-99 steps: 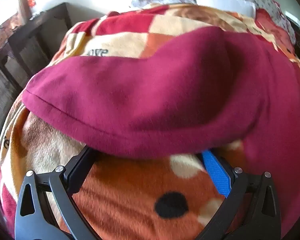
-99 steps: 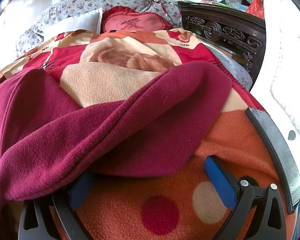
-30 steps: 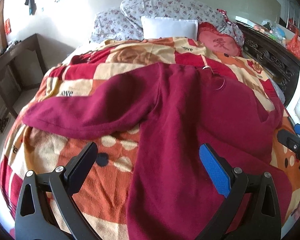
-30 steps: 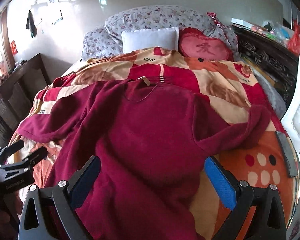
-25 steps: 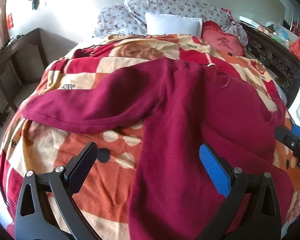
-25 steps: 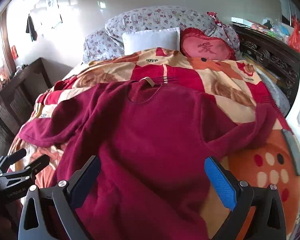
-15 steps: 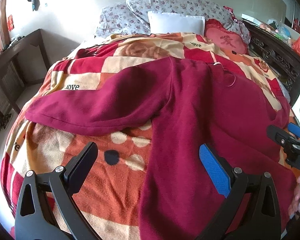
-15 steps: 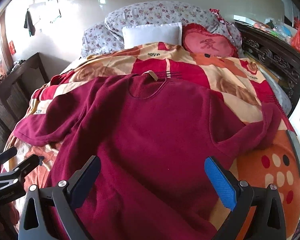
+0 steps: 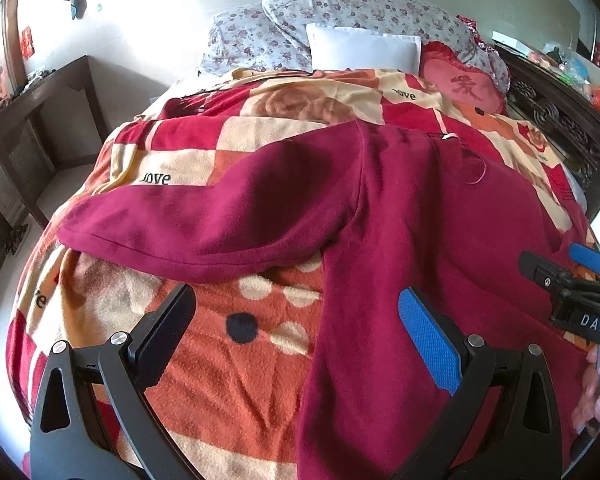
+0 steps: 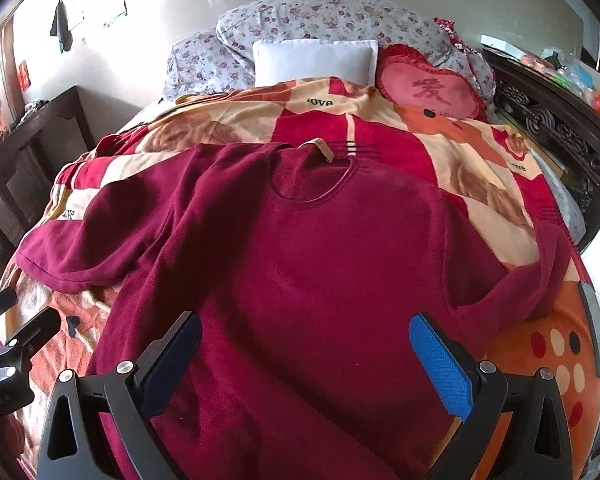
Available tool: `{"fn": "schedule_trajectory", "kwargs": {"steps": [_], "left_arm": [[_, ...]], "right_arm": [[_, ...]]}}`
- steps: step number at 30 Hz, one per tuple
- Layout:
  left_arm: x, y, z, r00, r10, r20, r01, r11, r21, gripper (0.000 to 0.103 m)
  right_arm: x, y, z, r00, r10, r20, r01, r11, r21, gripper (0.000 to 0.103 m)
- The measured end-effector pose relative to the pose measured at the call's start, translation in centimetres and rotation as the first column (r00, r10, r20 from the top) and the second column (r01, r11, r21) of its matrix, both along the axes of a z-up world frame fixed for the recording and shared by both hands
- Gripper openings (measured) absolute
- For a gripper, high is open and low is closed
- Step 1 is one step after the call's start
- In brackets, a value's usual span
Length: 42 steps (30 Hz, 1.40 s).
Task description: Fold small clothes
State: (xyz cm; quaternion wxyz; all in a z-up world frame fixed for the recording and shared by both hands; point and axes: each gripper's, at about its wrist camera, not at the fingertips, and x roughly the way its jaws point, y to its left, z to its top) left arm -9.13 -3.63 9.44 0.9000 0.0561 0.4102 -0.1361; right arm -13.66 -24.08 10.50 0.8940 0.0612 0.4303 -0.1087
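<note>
- The sweater [image 10: 320, 264] lies spread flat, front up, on the blanket [image 9: 228, 364], collar toward the pillows [image 10: 316, 60] at 12 o'clock.
- Both sleeves are out to the sides: one reaches toward 9 o'clock [image 9: 188, 224], the other bends toward 3 o'clock [image 10: 540, 276]. I see no fold in it, so by my reading the laying-out is done and all the folding is left.
- The left gripper [image 9: 296, 336] hovers over the blanket at the sweater's 9 o'clock side, fingers wide apart, holding nothing.
- The right gripper [image 10: 304, 356] hangs above the sweater's lower body, toward 6 o'clock, fingers also spread and empty.
- Both point up the bed toward 12 o'clock; neither clearly touches cloth.
</note>
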Motion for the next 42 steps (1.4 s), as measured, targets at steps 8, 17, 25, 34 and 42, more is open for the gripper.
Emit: {"fn": "schedule_trajectory", "kwargs": {"steps": [8,17,25,34,42], "left_arm": [[0.6,0.2,-0.4,1.0,0.01,-0.011,-0.01,1.0,0.0,0.102],[1.7,0.9,-0.6,0.999,0.036,-0.021,-0.036,0.999,-0.005,0.102],[2.2,1.2,-0.8,0.998,0.052,-0.022,-0.052,0.999,0.003,0.102],[3.4,4.0,-0.8,0.992,0.119,-0.032,-0.12,0.993,-0.016,0.102],[5.5,8.8,-0.8,0.976,0.21,-0.05,-0.212,0.976,-0.048,0.102]], "right_arm": [[0.5,0.6,-0.5,1.0,0.001,-0.005,-0.001,1.0,0.004,0.103],[1.5,1.0,-0.7,1.0,0.005,-0.001,-0.005,1.0,0.011,0.103],[2.0,1.4,-1.0,1.0,0.016,-0.003,-0.015,1.0,0.021,0.103],[2.9,2.1,-1.1,0.999,0.048,0.006,-0.049,0.998,0.039,0.103],[4.0,4.1,-1.6,0.994,0.107,-0.01,-0.106,0.994,0.034,0.103]]}}
